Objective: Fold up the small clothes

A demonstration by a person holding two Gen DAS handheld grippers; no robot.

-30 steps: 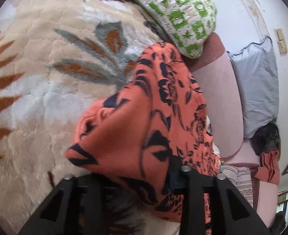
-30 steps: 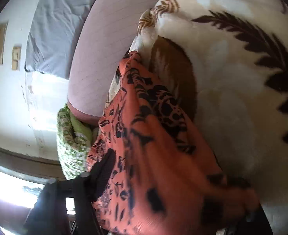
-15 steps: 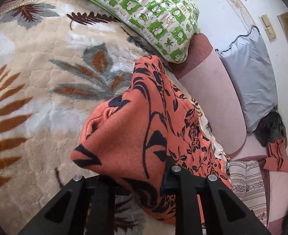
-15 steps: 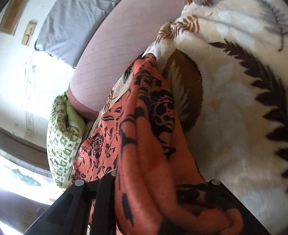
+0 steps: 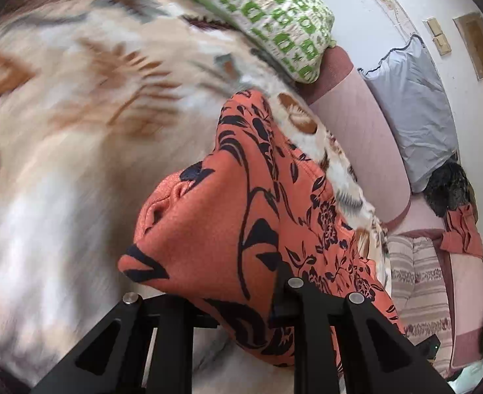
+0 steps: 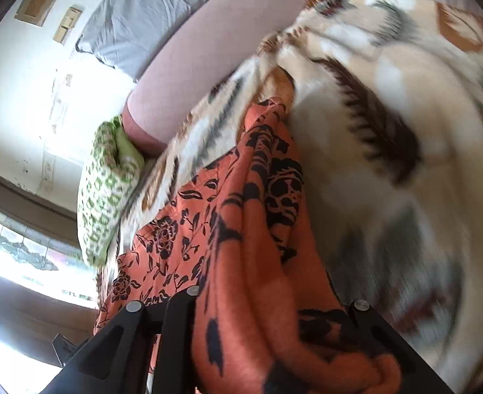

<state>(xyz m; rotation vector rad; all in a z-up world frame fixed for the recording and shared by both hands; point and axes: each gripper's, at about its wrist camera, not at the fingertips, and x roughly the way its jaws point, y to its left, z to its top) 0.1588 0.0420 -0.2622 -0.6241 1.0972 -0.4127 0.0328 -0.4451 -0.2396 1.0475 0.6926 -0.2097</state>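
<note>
Two handheld grippers lift an orange floral garment off a plush leaf-patterned blanket, one pinched at each end, as a fold gets under way.

In the left wrist view, the cream and brown blanket point(image 5: 60, 151) fills the left half of the frame, smeared by motion blur. A green-and-white patterned pillow point(image 5: 274, 10) lies along the top centre. Below it, the orange garment point(image 5: 241, 216) rises from mid-frame to the bottom, where the left gripper point(image 5: 228, 298) is clenched on a bunched edge; cloth spills over and between the black fingers point(image 5: 299, 298). To the right, a pink bolster point(image 5: 366, 138) and a grey pillow point(image 5: 419, 98) sit against a white wall, with an orange rag point(image 5: 461, 233) at the far right.

In the right wrist view, the window glare and the pillow point(image 6: 106, 190) occupy the left edge, the bolster point(image 6: 208, 55) the upper centre. The garment point(image 6: 251, 229) runs from mid-frame down to the bottom, gathered in thick rolls inside the right gripper point(image 6: 274, 315), which is likewise clamped on the fabric. The blanket point(image 6: 405, 131) covers the right side.

Holding opposite ends keeps the limp cloth stretched, apparently so that it can be laid flat or doubled over rather than crumpling. The soft blanket beneath may ruck up and drag with it.
</note>
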